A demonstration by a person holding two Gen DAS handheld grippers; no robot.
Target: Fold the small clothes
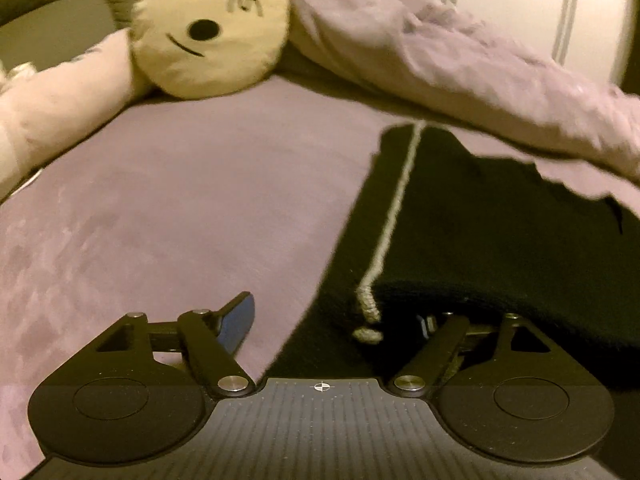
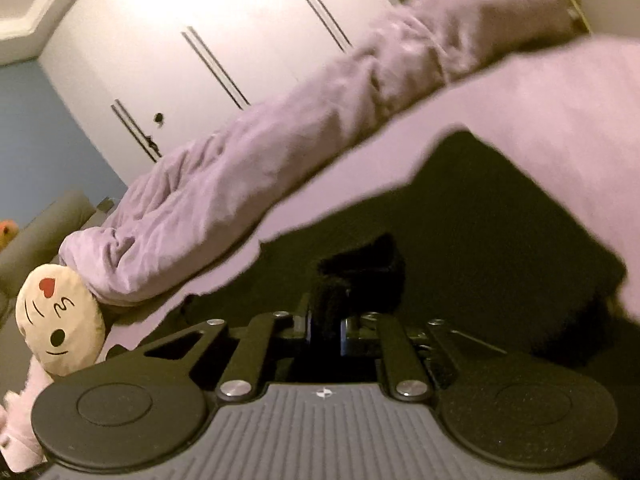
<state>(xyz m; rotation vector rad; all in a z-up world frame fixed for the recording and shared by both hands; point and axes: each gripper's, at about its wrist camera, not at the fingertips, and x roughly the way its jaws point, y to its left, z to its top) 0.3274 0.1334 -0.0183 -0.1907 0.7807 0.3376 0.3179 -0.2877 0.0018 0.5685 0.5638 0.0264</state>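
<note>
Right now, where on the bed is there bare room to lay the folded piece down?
Freest patch: the bare purple sheet left of the black garment, bordered by the round face cushion and the pale plush at the far side. Crowded: the far right, where the bunched duvet overlaps the garment's edge. Right gripper is shut on black fabric.
</note>
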